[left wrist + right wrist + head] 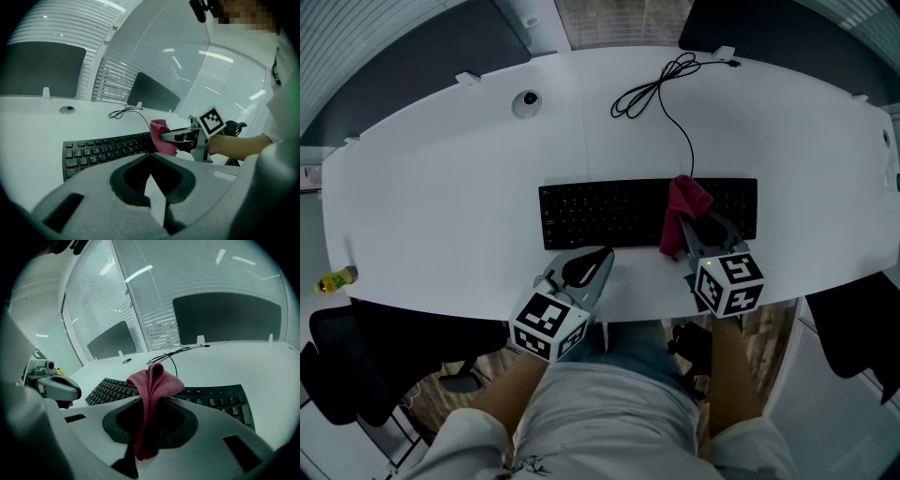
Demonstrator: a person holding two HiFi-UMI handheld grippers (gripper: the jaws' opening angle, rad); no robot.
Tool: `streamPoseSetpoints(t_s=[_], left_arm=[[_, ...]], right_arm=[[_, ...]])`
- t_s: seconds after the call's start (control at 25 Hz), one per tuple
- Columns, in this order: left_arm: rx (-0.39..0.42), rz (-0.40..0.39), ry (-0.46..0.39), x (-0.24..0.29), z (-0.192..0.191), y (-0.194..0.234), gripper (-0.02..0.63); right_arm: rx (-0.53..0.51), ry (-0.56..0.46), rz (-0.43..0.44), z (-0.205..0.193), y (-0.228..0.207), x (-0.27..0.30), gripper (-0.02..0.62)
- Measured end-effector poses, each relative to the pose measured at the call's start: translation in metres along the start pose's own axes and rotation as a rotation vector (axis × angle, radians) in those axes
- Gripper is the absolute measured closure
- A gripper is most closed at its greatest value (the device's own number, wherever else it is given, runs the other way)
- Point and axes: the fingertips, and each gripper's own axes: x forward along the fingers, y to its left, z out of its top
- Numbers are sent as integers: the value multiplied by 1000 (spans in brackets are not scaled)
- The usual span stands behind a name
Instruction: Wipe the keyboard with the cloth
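A black keyboard (609,214) lies across the middle of the white table (441,187). My right gripper (684,227) is shut on a red cloth (684,208), which is bunched over the keyboard's right half. In the right gripper view the cloth (152,390) hangs folded between the jaws, above the keys (215,401). My left gripper (602,255) hovers at the keyboard's front edge, its jaws shut with nothing in them. In the left gripper view the jaw tips (151,157) meet in front of the keyboard (103,150), with the cloth (161,136) beyond.
The keyboard's black cable (661,89) coils at the back of the table. A round grey grommet (526,103) sits at the back left. A small yellow object (336,278) lies at the table's left edge. Black office chairs (347,366) stand at the near left and right.
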Motion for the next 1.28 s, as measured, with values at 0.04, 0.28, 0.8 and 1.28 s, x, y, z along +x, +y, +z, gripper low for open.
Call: streamPoseSetpoints(t_s=[0.04,0.28,0.8,1.28], left_arm=[[1,-1,0,2,0,-2,595],[9,-10,7,14,2,-12,595],[28,-43,26,40,7,-37,595],[39,-51,31,54,12,-48,595]], right_arm=[[1,-1,-2,-1,-3,-1,532],[13,-6,-21,-3,-23,-12,532],[51,-22,-67,-11,-64,-34,532],[89,-43,-140,-15,-105,-56,532]])
